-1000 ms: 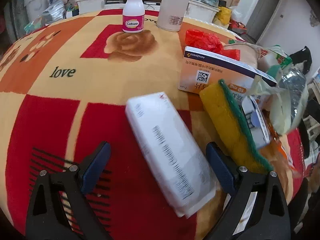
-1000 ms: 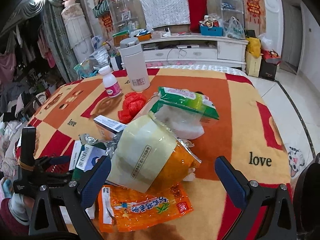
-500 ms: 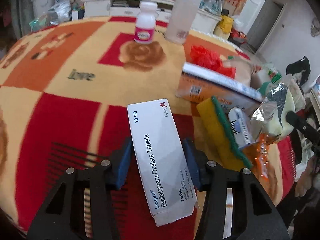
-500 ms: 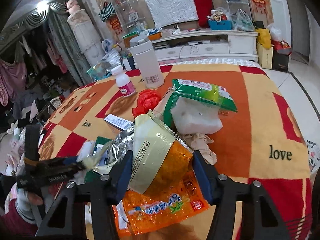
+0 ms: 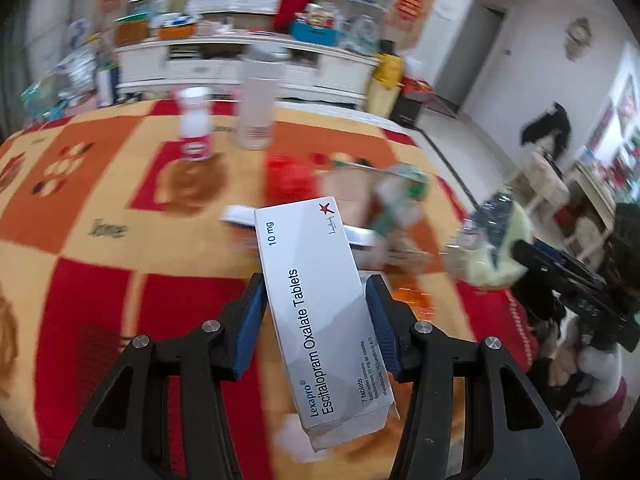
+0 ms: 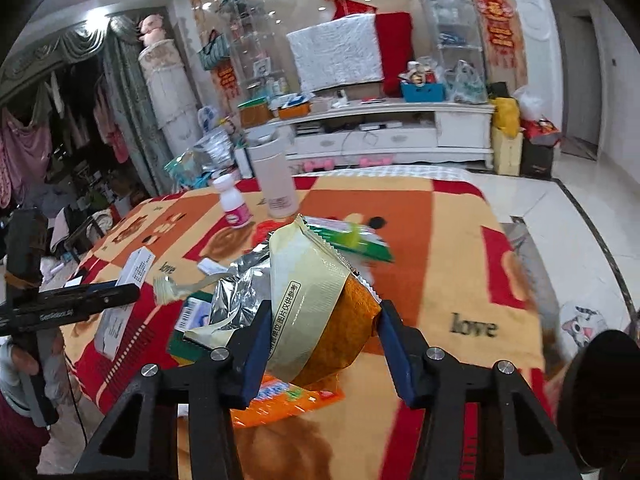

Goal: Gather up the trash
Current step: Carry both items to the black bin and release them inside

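Note:
My left gripper (image 5: 316,300) is shut on a white Lexapro tablet box (image 5: 320,312) and holds it above the red and orange tablecloth (image 5: 100,272). My right gripper (image 6: 320,324) is shut on a torn yellow and orange snack bag (image 6: 316,304) with a foil lining, lifted off the table. The box also shows in the right wrist view (image 6: 128,292) at the left, in the other gripper. An orange wrapper (image 6: 280,400) lies under the bag. A green packet (image 6: 352,240) and a small carton (image 6: 192,312) lie behind it.
A pink-labelled pill bottle (image 6: 234,204) and a tall white flask (image 6: 276,184) stand at the far side of the table. A red plastic bag (image 5: 288,176) lies mid-table. A white TV cabinet (image 6: 380,132) stands beyond. Tiled floor (image 6: 580,240) is at the right.
Both grippers closed, the left on the tablet box and the right on the snack bag. Both have since lifted their items up off the table.

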A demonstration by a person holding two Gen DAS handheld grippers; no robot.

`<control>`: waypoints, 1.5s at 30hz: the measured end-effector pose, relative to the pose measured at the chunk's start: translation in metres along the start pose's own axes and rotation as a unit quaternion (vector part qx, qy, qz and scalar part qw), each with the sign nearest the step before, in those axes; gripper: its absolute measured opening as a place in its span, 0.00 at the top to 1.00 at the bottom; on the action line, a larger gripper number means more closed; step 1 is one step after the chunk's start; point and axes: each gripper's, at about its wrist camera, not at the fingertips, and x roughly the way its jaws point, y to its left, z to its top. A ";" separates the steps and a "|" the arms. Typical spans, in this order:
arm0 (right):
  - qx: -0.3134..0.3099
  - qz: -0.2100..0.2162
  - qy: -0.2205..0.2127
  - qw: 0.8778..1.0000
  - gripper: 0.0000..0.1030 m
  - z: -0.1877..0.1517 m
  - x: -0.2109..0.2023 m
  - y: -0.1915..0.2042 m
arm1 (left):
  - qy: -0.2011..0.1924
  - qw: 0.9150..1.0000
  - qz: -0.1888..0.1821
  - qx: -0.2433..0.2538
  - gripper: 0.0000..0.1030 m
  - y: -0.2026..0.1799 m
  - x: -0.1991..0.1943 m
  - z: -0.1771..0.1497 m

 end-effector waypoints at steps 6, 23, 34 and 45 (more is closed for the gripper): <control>0.018 -0.045 -0.006 0.999 0.52 -0.012 -0.021 -0.041 | 0.023 0.998 -0.044 0.042 0.52 -0.073 0.024 0.006; 0.141 -0.220 -0.014 0.965 0.51 -0.055 -0.095 -0.229 | 0.091 0.979 -0.133 0.125 0.52 -0.273 0.131 0.020; 0.173 -0.278 0.009 0.945 0.51 -0.084 -0.116 -0.277 | 0.121 0.969 -0.185 0.112 0.52 -0.346 0.191 0.021; 0.209 -0.292 0.003 0.933 0.26 -0.095 -0.124 -0.296 | 0.134 0.959 -0.243 0.065 0.38 -0.367 0.230 0.021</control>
